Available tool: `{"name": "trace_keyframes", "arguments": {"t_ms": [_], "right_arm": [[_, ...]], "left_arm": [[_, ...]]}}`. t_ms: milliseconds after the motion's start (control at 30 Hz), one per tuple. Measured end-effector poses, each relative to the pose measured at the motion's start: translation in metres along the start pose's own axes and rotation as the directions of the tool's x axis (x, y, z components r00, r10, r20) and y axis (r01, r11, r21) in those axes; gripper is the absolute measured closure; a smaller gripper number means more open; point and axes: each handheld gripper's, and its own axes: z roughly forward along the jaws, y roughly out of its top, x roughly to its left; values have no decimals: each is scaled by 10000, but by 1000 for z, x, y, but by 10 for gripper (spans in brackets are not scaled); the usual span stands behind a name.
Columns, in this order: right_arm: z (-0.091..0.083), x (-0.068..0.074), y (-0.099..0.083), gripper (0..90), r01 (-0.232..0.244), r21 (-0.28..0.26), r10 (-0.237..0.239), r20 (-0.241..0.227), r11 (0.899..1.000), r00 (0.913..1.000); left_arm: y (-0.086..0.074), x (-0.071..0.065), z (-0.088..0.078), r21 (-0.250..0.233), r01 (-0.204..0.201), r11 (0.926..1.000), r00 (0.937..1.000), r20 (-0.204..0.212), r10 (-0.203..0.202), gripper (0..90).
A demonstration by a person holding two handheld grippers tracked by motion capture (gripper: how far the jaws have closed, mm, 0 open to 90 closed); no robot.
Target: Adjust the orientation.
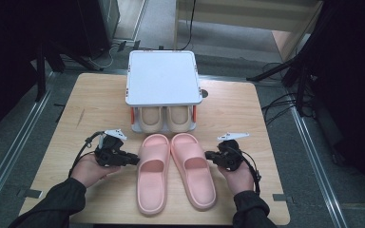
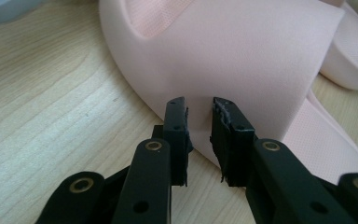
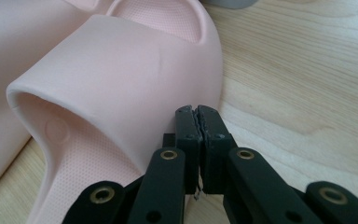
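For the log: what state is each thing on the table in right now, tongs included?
Left slipper: flat on the table, sole down.
Right slipper: flat, beside the left one.
Beige pair: on the rack's lower shelf, toes out.
Rack: top bare.
Left tongs: slightly open at the left slipper's strap.
Right tongs: shut, tips at the right slipper's side.

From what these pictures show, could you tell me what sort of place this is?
Probably a lab or recording workspace, not a home: a light wooden table stands on grey flooring between metal floor rails, with black stands and loose cables around it, and a white two-tier shoe rack staged on top.
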Motion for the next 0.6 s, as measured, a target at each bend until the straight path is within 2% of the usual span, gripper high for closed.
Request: {"name": "trace_keyframes", "arguments": {"t_ms": [200, 333, 367, 467, 600], "right_arm": [[8, 6, 2, 875, 311, -68, -311, -121, 9995, 9994], [11, 7, 3, 875, 357, -190, -359, -124, 9992, 9993], [11, 6, 3, 863, 304, -174, -307, -142, 9994, 9994], [11, 3, 3, 833, 191, -204, -196, -228, 9996, 9995], [5, 4, 4, 802, 135, -647, -161, -397, 9978, 9991]], "left_arm": [[1, -6, 3, 174, -270, 9995, 9994, 240, 266, 749], [1, -7, 2, 213, -372, 9991, 9991, 204, 368, 746], [1, -5, 0, 140, -347, 9993, 9992, 209, 344, 723], [3, 2, -9, -385, 110, 9992, 9997, 200, -102, 715], [3, 3, -17, -548, 89, 9985, 10000, -7, -90, 683]]}}
